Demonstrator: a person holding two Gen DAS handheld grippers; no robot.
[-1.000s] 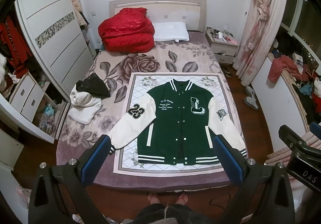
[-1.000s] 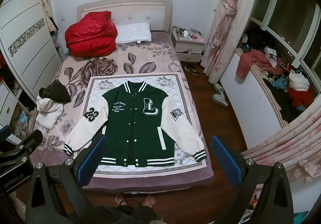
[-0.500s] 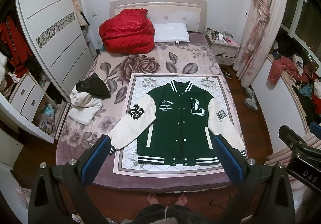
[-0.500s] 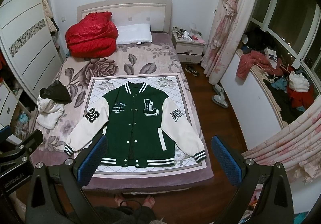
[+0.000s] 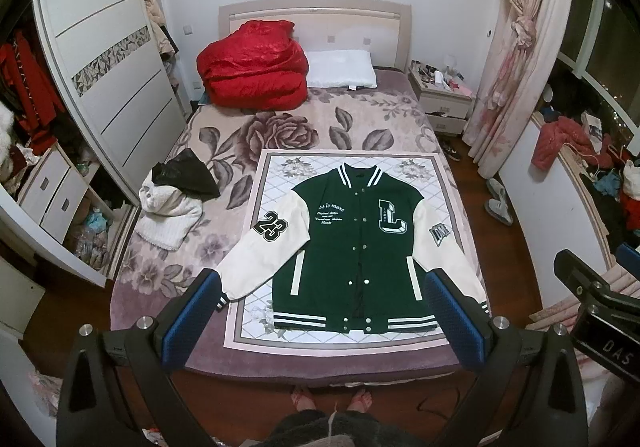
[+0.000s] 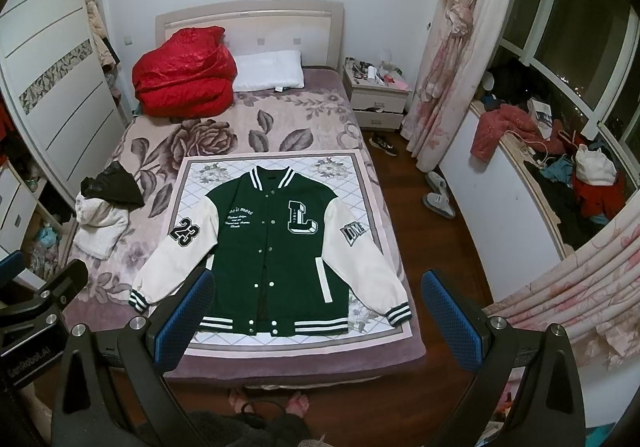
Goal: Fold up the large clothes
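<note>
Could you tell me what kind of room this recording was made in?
Almost certainly a home bedroom: a bed with a white pillow, a nightstand beside it, and a wardrobe along one wall.

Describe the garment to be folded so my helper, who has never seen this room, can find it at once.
On the bed, look at the near end, where a pale quilted mat is spread. The varsity jacket lies flat on it, front up, sleeves angled outward. Unlike the crumpled white and black clothes nearby, it is green with cream sleeves, a large L and a 23 patch.
</note>
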